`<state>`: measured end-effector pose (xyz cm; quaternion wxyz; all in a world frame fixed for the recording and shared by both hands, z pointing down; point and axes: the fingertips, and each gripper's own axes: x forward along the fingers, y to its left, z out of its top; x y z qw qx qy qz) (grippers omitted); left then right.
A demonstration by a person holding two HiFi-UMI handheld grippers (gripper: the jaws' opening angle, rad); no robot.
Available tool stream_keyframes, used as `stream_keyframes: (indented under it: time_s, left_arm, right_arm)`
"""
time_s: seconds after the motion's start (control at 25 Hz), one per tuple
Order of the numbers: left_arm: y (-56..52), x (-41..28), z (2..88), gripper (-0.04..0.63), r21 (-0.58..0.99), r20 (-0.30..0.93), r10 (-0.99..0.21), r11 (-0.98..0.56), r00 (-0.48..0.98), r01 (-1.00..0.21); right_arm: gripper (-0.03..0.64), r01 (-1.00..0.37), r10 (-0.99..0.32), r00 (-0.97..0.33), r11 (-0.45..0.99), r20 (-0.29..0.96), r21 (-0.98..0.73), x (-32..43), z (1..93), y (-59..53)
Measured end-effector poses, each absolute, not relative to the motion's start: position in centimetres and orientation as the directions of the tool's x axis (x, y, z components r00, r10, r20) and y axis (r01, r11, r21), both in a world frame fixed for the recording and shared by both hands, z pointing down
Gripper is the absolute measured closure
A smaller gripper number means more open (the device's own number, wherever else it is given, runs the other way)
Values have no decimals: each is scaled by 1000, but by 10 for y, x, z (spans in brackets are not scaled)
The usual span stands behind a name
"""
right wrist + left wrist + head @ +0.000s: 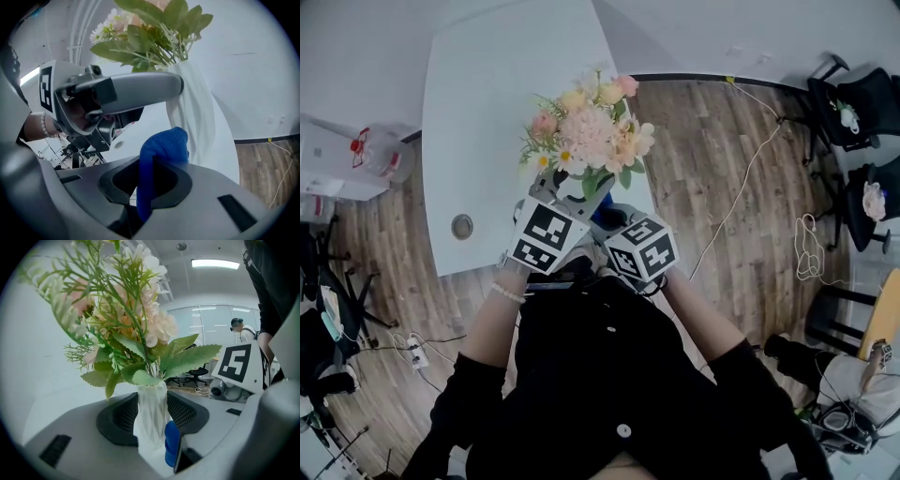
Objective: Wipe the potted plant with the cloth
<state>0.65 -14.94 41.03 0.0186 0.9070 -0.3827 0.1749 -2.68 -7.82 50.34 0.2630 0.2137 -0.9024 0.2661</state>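
Here, head view: left gripper and right gripper meet at the white faceted vase of pink and cream flowers, at the edge of the white table. Left gripper view: jaws partly spread, clamping the vase. Right gripper view: jaws clenched on a blue terry cloth lying against the vase.

head view overhead; gripper views close, sharing vase
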Motion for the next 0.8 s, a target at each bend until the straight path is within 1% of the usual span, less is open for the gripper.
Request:
stream_keyframes:
  time_s: [0.28, 0.56, 0.68, 0.8]
  left_arm:
    - [-150, 7, 411, 388, -99, 330, -685, -709, 649, -698]
    - [-150, 7, 410, 388, -95, 325, -683, -711, 654, -696]
    - [-150, 7, 410, 389, -94, 324, -683, -712, 655, -696]
    - [-150, 7, 410, 390, -91, 322, -682, -713, 657, -695]
  right_arm:
    - [535, -497, -171, -720, 804, 672, -327, -33, 543, -73]
    - [535, -414, -79, -687, 859, 722, -300, -54, 571, -66]
    - [535, -439, -100, -667, 853, 738, -281, -54, 578, -74]
    - [535, -488, -150, -664, 829, 733, -273, -52, 574, -86]
